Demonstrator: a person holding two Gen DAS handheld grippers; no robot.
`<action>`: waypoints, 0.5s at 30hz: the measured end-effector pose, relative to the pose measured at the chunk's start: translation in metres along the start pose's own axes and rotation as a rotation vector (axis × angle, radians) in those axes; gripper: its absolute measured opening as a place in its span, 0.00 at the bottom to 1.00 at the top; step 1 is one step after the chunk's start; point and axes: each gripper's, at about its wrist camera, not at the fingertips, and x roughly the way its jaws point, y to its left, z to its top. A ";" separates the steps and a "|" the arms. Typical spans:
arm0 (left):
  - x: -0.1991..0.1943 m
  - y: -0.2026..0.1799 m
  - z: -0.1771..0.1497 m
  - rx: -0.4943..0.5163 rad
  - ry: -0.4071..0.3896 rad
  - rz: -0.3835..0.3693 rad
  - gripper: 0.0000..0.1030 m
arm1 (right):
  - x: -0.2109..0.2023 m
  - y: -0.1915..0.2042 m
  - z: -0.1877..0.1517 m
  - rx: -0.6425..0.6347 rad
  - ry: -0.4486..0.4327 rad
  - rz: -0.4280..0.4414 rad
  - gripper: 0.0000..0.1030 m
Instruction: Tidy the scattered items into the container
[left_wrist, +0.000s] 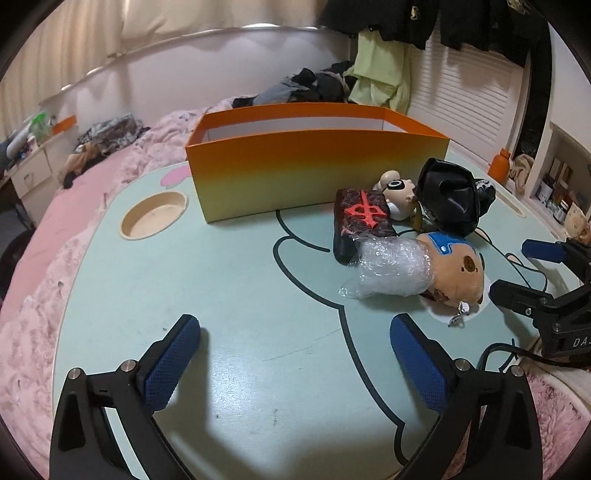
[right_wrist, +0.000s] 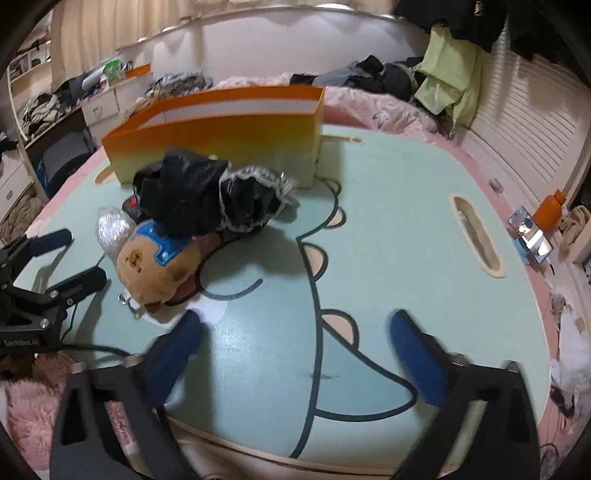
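Nothing is seen inside the orange box (left_wrist: 317, 166), at upper centre on the table (left_wrist: 240, 295). The plush bear (left_wrist: 456, 273), bubble wrap (left_wrist: 391, 269), dark block (left_wrist: 364, 221), figurine (left_wrist: 397, 192) and black bundle (left_wrist: 450, 195) lie clustered right of centre, all left to tidy. The left gripper (left_wrist: 295, 354) and right gripper (right_wrist: 295, 354) are spread wide, holding nothing.

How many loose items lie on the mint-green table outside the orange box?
5. Bubble-wrapped brown bear plush nearest; dark block with red emblem behind it; small white figurine by the orange cardboard box; black frilled cloth; yellowish object beneath. Others may be hidden.
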 end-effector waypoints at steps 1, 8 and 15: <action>-0.001 0.000 0.000 -0.001 -0.001 0.001 0.99 | 0.000 0.000 0.000 0.000 0.001 0.001 1.00; 0.004 -0.002 0.002 -0.003 -0.003 0.004 0.99 | 0.001 0.001 -0.001 -0.001 0.001 0.000 1.00; 0.004 -0.002 0.002 -0.002 -0.002 0.002 0.99 | 0.000 0.001 -0.002 -0.002 0.000 0.001 1.00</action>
